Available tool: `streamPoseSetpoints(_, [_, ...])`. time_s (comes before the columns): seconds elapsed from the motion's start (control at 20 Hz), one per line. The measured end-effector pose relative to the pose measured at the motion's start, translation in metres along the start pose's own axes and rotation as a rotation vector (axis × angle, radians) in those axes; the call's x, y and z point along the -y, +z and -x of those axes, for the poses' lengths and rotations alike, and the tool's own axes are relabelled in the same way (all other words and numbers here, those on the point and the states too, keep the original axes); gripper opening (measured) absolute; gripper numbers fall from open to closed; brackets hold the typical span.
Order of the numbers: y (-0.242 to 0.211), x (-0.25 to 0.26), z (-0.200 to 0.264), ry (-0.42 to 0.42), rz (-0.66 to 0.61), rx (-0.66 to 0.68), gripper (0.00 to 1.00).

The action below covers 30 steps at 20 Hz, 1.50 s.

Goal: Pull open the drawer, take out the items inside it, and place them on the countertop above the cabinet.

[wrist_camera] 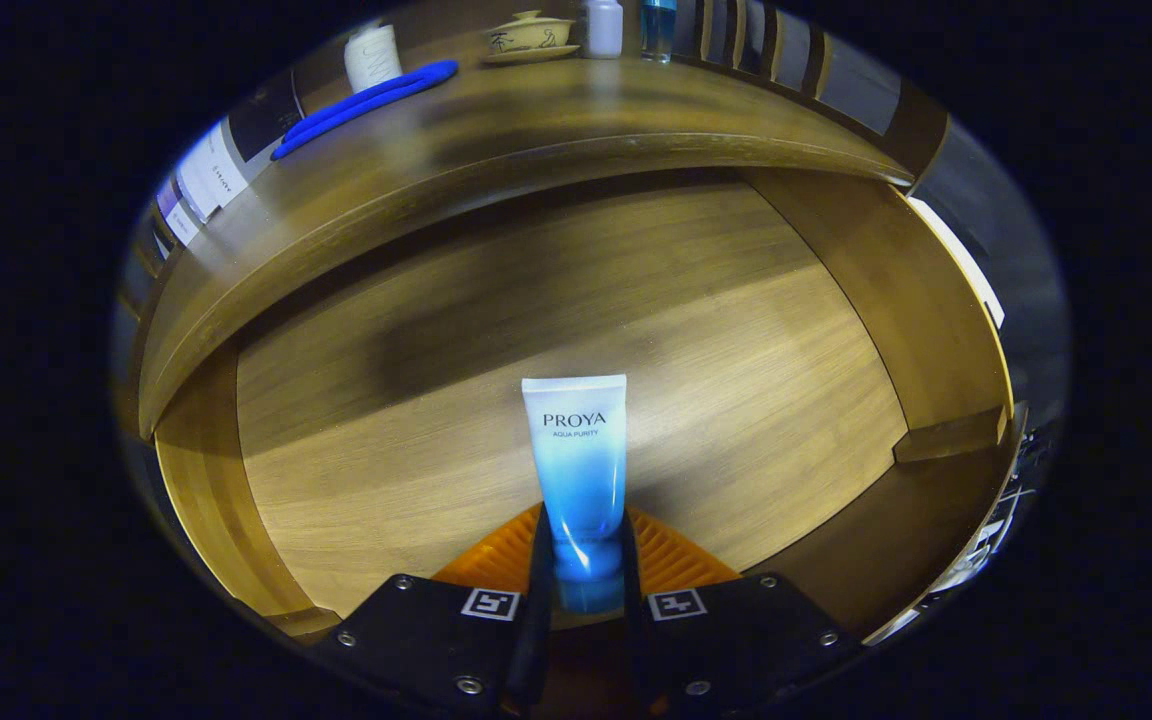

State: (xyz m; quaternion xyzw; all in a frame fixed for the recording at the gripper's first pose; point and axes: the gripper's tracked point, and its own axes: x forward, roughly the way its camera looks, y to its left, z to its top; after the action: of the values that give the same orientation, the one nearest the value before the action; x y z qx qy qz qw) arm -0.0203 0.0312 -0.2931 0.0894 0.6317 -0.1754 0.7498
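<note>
A blue-and-white tube [578,470] stands out ahead of my gripper [584,560], its cap end pinched between both fingers. The gripper is shut on it and holds it over the pulled-open wooden drawer [456,400], whose bare floor spreads beneath and around the tube. Beyond the drawer runs the wooden countertop [556,130] above the cabinet. A blue curved item [366,105] lies on the countertop at its left part.
At the back of the countertop stand a white roll [373,57], a lidded ceramic cup on a saucer [530,36], a white bottle [604,28] and a blue bottle [658,25]. Drawer side walls [936,330] rise left and right of the tube.
</note>
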Motion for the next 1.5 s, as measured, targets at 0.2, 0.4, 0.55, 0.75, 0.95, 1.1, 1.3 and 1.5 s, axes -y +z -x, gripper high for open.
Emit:
streamPoseSetpoints(0.2, [0.002, -0.001, 0.015, 0.010, -0.069, 0.032, 0.32])
streamPoseSetpoints(0.4, [0.014, 0.007, 0.039, 0.003, -0.119, 0.086, 0.32])
streamPoseSetpoints(0.55, [0.020, 0.018, 0.058, -0.006, -0.175, 0.117, 0.32])
streamPoseSetpoints(0.75, [0.044, 0.026, 0.088, -0.007, -0.183, 0.194, 0.32])
streamPoseSetpoints(0.95, [0.099, 0.005, 0.123, 0.031, -0.149, 0.307, 0.32])
streamPoseSetpoints(1.1, [0.144, -0.016, 0.139, 0.062, -0.106, 0.370, 0.32])
streamPoseSetpoints(1.3, [0.182, -0.039, 0.127, 0.111, -0.098, 0.367, 0.32])
streamPoseSetpoints(1.5, [0.204, -0.052, 0.104, 0.130, -0.107, 0.338, 0.32])
